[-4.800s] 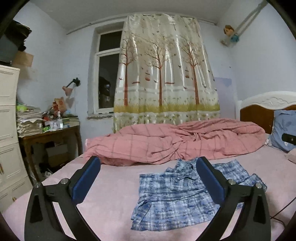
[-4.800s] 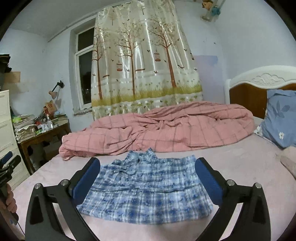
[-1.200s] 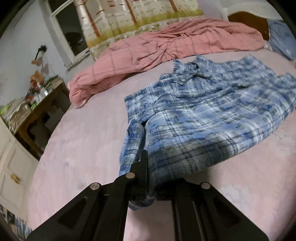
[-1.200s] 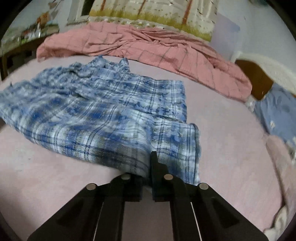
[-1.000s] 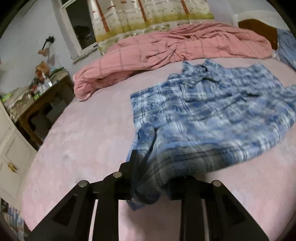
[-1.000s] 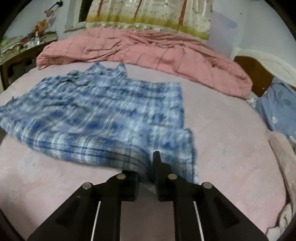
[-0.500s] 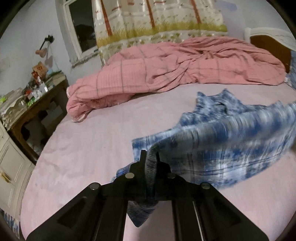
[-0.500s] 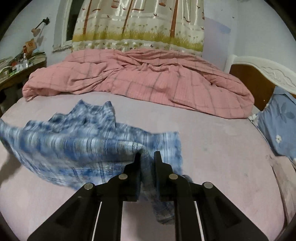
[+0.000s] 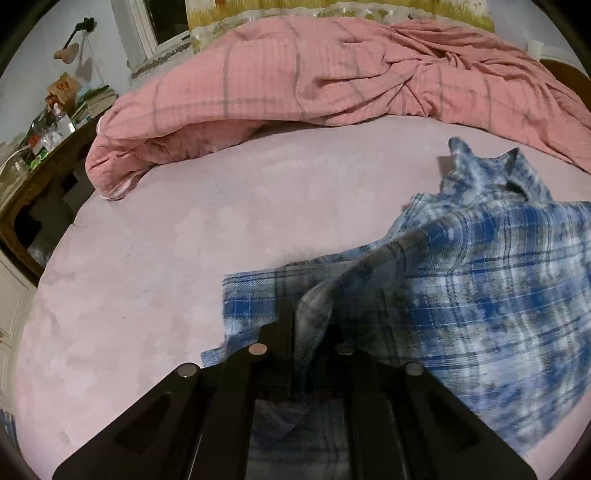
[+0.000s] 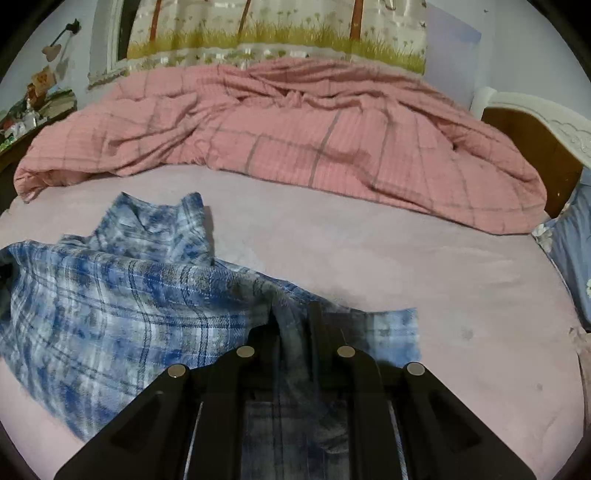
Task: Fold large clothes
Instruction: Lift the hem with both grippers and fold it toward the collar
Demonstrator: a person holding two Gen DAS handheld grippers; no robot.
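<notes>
Shirt: a blue plaid shirt [image 9: 480, 280] lies on the pink sheet [image 9: 155, 280], in front of the quilt [image 9: 332, 74] and apart from it, with a strip of bare sheet between them.
Collar: the collar [image 10: 162, 225] stands up at the end of the shirt nearest the quilt.
Hem: the edge farthest from the quilt is lifted off the sheet at two points and sags between them.
Left gripper: the left gripper [image 9: 308, 325] pinches a bunched fold of the shirt; its jaws are easing apart, yet the cloth is clamped between them.
Right gripper: the right gripper [image 10: 293, 323] is closed tight on another fold of the shirt, at the far corner of the same edge.
Quilt: pink, checked, heaped along the far side of the bed, below the curtain [image 10: 280, 33].
Headboard: the headboard [image 10: 532, 125] is at the quilt's right end, with a blue pillow [image 10: 572, 251] below it.
Desk: a cluttered desk [image 9: 40, 162] stands off the quilt's left end.
</notes>
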